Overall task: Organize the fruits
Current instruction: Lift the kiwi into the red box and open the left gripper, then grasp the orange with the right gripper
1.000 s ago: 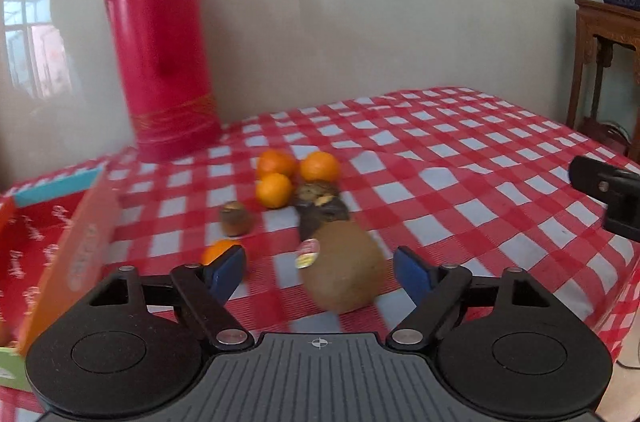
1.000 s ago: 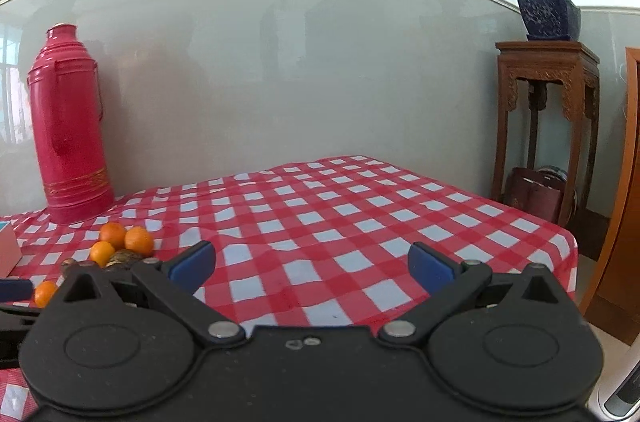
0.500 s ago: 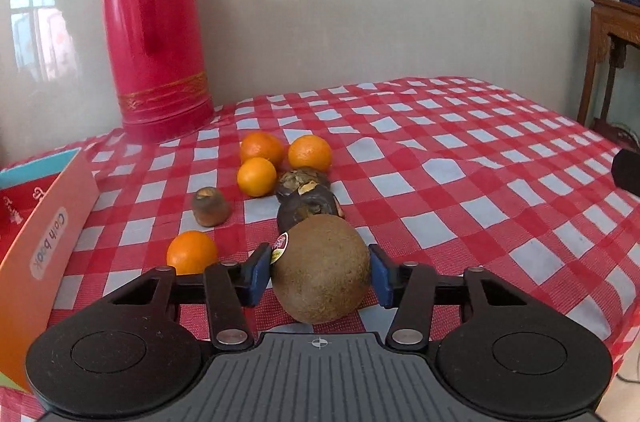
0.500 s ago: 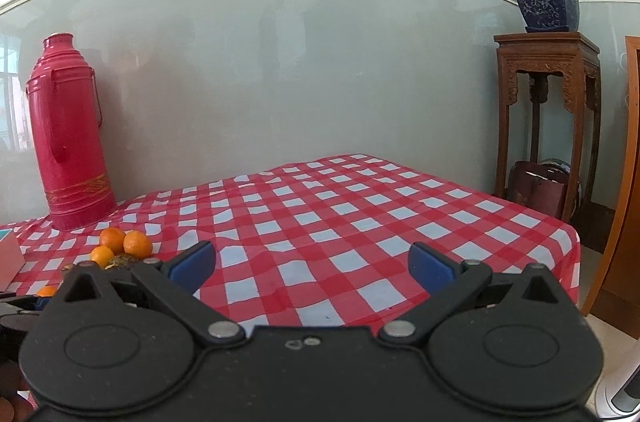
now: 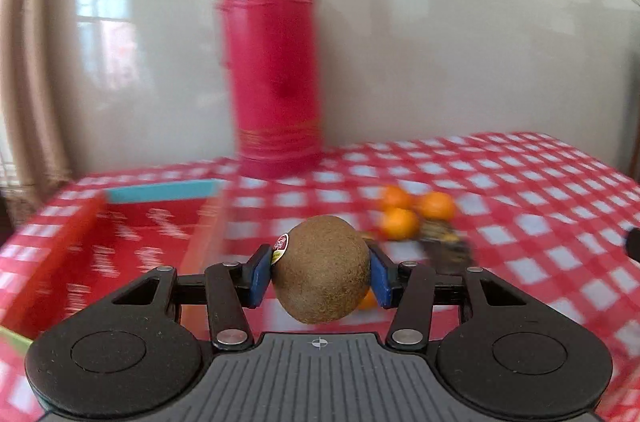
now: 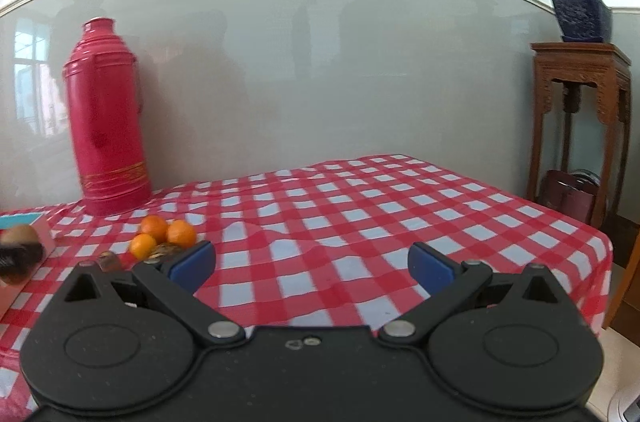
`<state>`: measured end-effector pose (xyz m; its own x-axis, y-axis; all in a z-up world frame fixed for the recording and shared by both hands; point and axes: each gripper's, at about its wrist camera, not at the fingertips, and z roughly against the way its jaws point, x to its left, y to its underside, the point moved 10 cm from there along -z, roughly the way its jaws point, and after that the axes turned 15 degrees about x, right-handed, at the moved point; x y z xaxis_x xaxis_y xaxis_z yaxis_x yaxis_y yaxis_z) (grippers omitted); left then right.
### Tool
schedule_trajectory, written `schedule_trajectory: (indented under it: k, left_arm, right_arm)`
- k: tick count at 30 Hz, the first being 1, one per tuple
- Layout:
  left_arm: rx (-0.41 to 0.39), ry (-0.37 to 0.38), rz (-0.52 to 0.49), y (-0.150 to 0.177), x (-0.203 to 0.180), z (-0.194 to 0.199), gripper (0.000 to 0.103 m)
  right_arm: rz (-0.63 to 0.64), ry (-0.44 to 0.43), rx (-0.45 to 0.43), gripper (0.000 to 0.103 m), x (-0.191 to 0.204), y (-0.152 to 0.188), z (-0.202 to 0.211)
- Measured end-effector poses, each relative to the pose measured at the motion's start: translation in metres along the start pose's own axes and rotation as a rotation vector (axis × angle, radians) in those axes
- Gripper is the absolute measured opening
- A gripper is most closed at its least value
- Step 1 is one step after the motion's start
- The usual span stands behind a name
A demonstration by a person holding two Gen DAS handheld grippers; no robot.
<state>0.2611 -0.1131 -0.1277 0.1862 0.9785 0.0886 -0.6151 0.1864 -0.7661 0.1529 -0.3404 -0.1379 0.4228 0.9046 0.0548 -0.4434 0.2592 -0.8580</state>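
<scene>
My left gripper (image 5: 320, 272) is shut on a brown kiwi (image 5: 322, 268) with a small sticker and holds it above the checked tablecloth. A red open box (image 5: 132, 234) lies just left of it. Three oranges (image 5: 400, 222) and dark passion fruits (image 5: 444, 242) lie on the cloth to the right. In the right wrist view the kiwi (image 6: 18, 236) shows at the far left by the box edge (image 6: 42, 234), and the oranges (image 6: 160, 234) sit left of my open, empty right gripper (image 6: 312, 264).
A tall red thermos (image 5: 276, 70) stands at the back by the wall, also in the right wrist view (image 6: 106, 118). A wooden stand (image 6: 580, 114) with a potted plant (image 6: 580, 6) is right of the table. The table edge (image 6: 600, 242) drops off at right.
My left gripper closed on the kiwi, lifted it off the cloth and swung left toward the red box. My right gripper stayed open and shifted its view a little.
</scene>
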Motion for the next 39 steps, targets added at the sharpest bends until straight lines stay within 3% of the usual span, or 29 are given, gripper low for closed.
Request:
schedule_trajectory:
  k: [7,11,16,20,22,23,24,28,31,39]
  left_arm:
    - [0.018,-0.133,0.077,0.006,0.08,-0.009,0.05]
    - [0.07,-0.144,0.158,0.017,0.114,-0.02,0.05]
    - [0.144,-0.142,0.201,0.037,0.131,-0.036,0.05]
    - [0.123,-0.163,0.203,0.04,0.135,-0.03,0.05]
    - [0.109,-0.16,0.212,0.038,0.137,-0.024,0.062]
    - [0.095,-0.171,0.213,0.036,0.139,-0.021,0.081]
    - [0.069,-0.19,0.213,0.034,0.142,-0.015,0.093]
    - [0.015,-0.201,0.204,0.027,0.153,0.005,0.094]
    - [-0.03,-0.227,0.26,0.031,0.177,0.028,0.094]
    - [-0.066,-0.39,0.432,0.082,0.257,0.076,0.094]
  right_arm:
    - [0.065,-0.046,-0.001,0.097,0.035,0.002,-0.002]
    - [0.095,-0.07,0.006,0.097,0.053,0.004,-0.004]
    - [0.136,-0.111,0.019,0.097,0.077,0.009,-0.007]
    - [0.163,-0.149,0.03,0.097,0.096,0.013,-0.009]
    - [0.17,-0.167,0.035,0.097,0.104,0.014,-0.01]
    - [0.173,-0.182,0.041,0.097,0.109,0.015,-0.011]
    - [0.177,-0.193,0.046,0.096,0.114,0.015,-0.012]
    - [0.202,-0.243,0.064,0.093,0.135,0.02,-0.016]
    - [0.223,-0.282,0.081,0.09,0.152,0.023,-0.019]
    - [0.265,-0.35,0.141,0.078,0.197,0.031,-0.031]
